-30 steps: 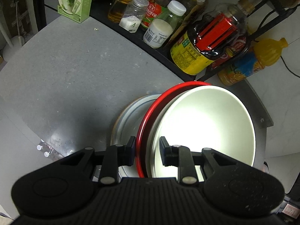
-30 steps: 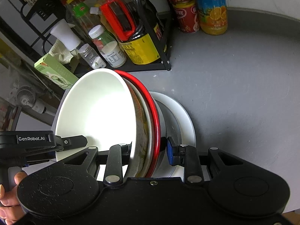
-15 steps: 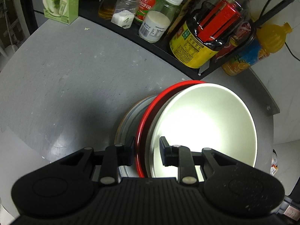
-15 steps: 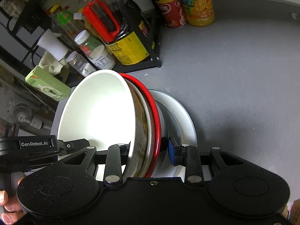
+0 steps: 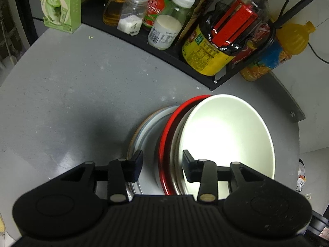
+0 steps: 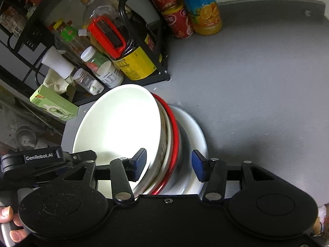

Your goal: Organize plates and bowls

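A stack of dishes stands on the grey counter: a white bowl (image 5: 228, 135) nested in a red-rimmed bowl (image 5: 164, 144), over a pale plate (image 5: 144, 127). The white bowl (image 6: 117, 123), red-rimmed bowl (image 6: 175, 135) and white plate (image 6: 197, 135) also show in the right wrist view. My left gripper (image 5: 162, 164) is open, its fingers apart on either side of the bowl rims. My right gripper (image 6: 168, 164) is open too, straddling the rims from the opposite side. The left gripper's body (image 6: 47, 160) shows at the right view's left edge.
A black rack (image 5: 144, 39) along the back holds oil and sauce bottles, jars and a large dark bottle with a red handle (image 5: 228, 37). A green carton (image 5: 61, 4) stands at the left. An orange juice bottle (image 6: 203, 6) and red cans (image 6: 178, 18) stand beside the rack.
Both grippers have opened: their fingers, earlier closed on the bowl rims, now stand apart from them. The stack has settled lower onto the plate.
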The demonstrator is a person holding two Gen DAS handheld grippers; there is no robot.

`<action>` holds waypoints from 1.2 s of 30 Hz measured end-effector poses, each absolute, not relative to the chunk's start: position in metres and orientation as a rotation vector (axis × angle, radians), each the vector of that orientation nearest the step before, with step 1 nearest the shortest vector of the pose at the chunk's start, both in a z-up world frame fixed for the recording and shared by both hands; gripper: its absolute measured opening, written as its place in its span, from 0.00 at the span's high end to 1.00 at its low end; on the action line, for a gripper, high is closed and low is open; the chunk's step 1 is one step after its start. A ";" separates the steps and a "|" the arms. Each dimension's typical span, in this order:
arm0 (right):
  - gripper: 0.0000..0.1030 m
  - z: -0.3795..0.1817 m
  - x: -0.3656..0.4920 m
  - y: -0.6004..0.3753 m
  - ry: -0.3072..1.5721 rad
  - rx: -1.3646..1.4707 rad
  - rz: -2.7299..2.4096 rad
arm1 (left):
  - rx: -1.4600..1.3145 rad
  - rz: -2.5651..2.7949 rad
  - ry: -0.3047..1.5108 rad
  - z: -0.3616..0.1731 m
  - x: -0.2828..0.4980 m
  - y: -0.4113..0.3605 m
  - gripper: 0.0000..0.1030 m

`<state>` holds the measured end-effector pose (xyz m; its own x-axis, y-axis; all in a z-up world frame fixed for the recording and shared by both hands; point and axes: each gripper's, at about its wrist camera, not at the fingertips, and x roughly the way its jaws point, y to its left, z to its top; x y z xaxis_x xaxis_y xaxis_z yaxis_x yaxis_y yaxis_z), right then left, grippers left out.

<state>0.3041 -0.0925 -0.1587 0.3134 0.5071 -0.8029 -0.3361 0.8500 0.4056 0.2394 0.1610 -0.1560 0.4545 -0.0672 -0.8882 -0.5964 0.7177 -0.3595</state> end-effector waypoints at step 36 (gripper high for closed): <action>0.00 -0.068 0.152 -0.221 0.695 0.134 0.210 | -0.347 0.247 0.866 -0.053 0.142 0.056 0.08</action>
